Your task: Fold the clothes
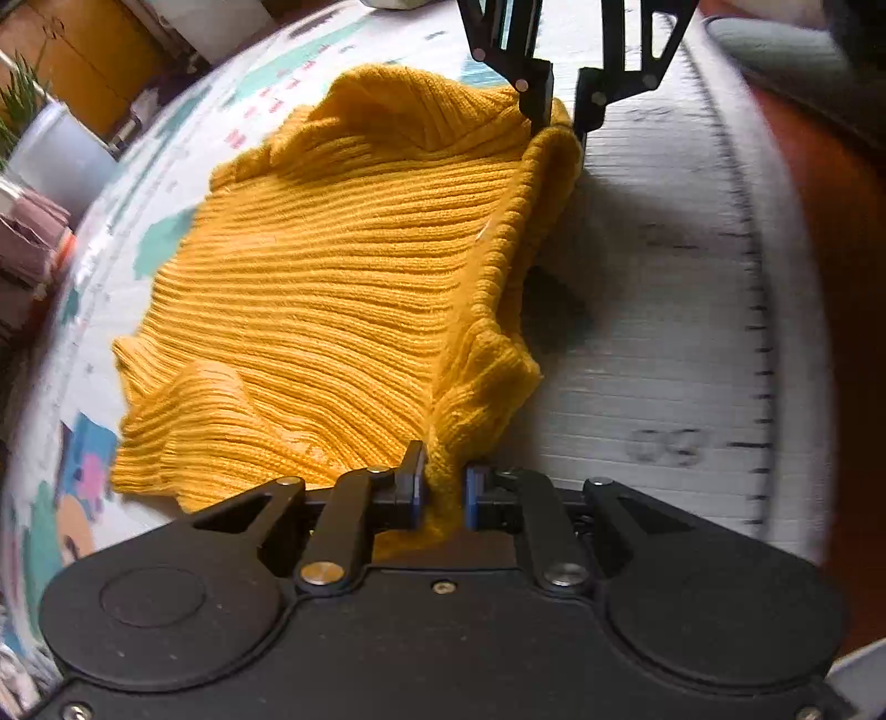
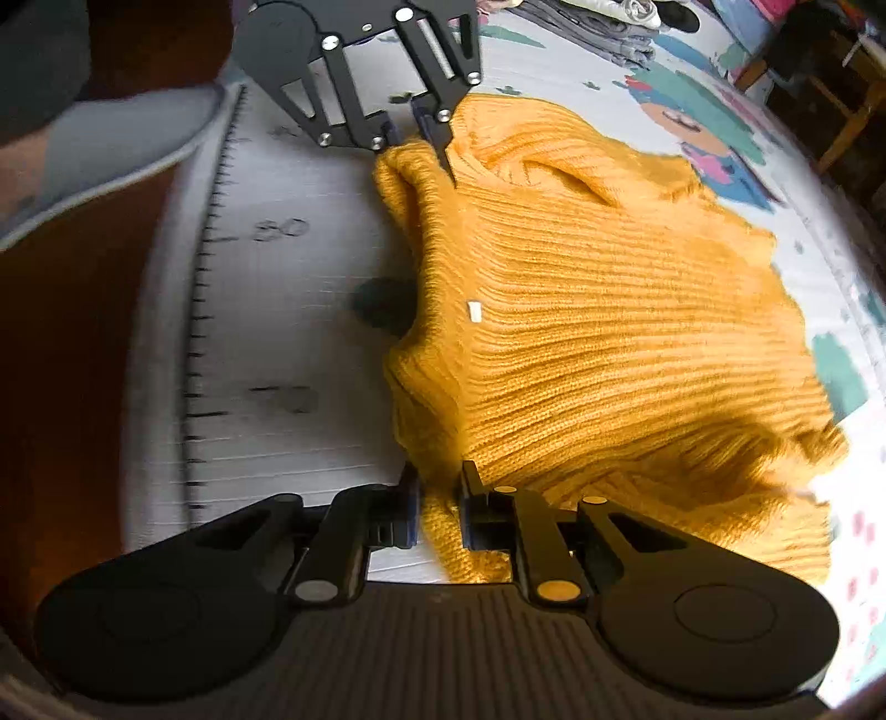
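Observation:
A mustard-yellow ribbed knit sweater (image 1: 343, 288) lies on a white mat, with one edge lifted into a ridge between both grippers. My left gripper (image 1: 443, 487) is shut on one end of that edge. My right gripper (image 2: 437, 498) is shut on the other end. The sweater fills the right half of the right wrist view (image 2: 609, 332), with a small white tag (image 2: 474, 311) on it. The right gripper shows at the top of the left wrist view (image 1: 562, 119). The left gripper shows at the top of the right wrist view (image 2: 415, 138).
The white mat (image 1: 664, 332) has a printed ruler scale (image 1: 758, 332) along its edge and cartoon prints (image 2: 698, 127) on the far side. Grey folded clothes (image 2: 603, 33) lie at the back. A potted plant (image 1: 22, 105) and boxes stand beside the mat.

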The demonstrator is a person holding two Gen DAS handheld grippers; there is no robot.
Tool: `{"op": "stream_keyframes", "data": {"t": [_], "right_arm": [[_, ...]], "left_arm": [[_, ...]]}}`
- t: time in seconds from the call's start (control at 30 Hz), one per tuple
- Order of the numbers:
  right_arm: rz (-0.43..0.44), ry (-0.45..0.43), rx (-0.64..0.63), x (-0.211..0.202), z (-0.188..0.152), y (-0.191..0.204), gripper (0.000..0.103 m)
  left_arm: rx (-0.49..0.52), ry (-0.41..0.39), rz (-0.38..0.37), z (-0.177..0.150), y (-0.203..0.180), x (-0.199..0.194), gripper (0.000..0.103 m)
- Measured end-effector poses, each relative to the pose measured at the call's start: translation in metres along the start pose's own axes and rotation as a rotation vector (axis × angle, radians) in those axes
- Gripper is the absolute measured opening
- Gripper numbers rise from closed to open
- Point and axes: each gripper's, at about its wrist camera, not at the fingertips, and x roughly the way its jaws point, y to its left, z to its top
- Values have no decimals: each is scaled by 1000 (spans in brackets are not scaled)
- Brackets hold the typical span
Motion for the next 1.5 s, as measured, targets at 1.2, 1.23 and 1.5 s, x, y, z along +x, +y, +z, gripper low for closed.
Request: {"op": "stream_keyframes", "data": {"t": [1.2,1.23,1.5], "right_arm": [[-258,-325,1423,-21,-146,-198,47],[-264,-328,1435,-20,-147,-199,47],[-313,-334,1413,-13,-142,-207,47]], "left_arm": [[-1632,-172,-113,-129,229,17,40],[-1640,-177,-115,-129,232,20,40],[-1645,-177,-103,-125,244,37,40]]}}
